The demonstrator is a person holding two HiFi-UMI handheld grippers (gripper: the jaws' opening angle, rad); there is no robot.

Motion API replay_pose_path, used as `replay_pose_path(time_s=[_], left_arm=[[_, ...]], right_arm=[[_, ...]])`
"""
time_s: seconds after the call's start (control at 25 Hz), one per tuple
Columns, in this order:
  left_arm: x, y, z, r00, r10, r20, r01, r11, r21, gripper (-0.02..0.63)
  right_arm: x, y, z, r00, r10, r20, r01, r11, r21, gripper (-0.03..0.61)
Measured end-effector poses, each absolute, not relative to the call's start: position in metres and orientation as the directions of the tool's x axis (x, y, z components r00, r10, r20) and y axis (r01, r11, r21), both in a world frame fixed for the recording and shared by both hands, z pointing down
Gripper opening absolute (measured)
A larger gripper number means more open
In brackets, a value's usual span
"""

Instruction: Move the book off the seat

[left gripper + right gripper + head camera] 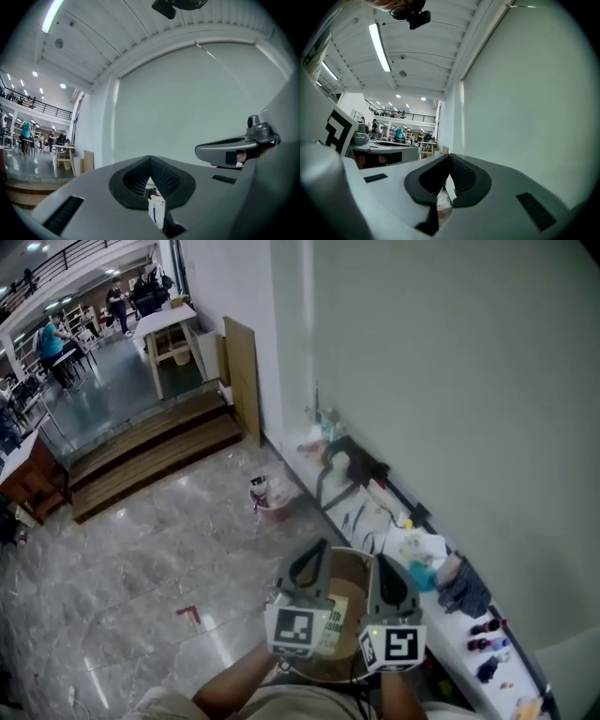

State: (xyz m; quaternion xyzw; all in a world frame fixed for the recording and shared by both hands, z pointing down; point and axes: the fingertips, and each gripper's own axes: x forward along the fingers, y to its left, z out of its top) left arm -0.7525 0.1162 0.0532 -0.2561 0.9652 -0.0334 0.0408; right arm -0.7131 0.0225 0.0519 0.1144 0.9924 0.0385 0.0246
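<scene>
Nearly at the bottom of the head view, two grey handheld tools point forward side by side, each carrying a cube with a black-and-white square marker. The left tongs (317,549) and right tongs (382,566) are both pressed together and hold nothing. Between and beneath them, a cream-covered book (330,624) lies on a round brown seat (354,594). Its dark cover print is too blurred to read. Around them are a grey marble floor (141,568), a pink bucket (272,505), brown wooden steps (150,460) and a long white table (450,638) by the wall, cluttered with cloths and small bottles.
</scene>
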Motion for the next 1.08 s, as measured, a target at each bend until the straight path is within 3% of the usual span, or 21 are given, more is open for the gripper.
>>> replay_pose_path(time_s=[0.32, 1.08], left_arm=[[-0.749, 0.127, 0.044, -0.878, -0.474, -0.072, -0.466, 0.879, -0.097, 0.002], [-0.735, 0.153, 0.044, -0.910, -0.405, -0.090, -0.399, 0.914, -0.076, 0.002]], right_arm=[[-0.712, 0.040, 0.028, -0.961, 0.259, -0.098, 0.254, 0.965, 0.065, 0.006], [-0.710, 0.053, 0.036, -0.949, 0.305, -0.078, 0.301, 0.952, 0.053, 0.006]])
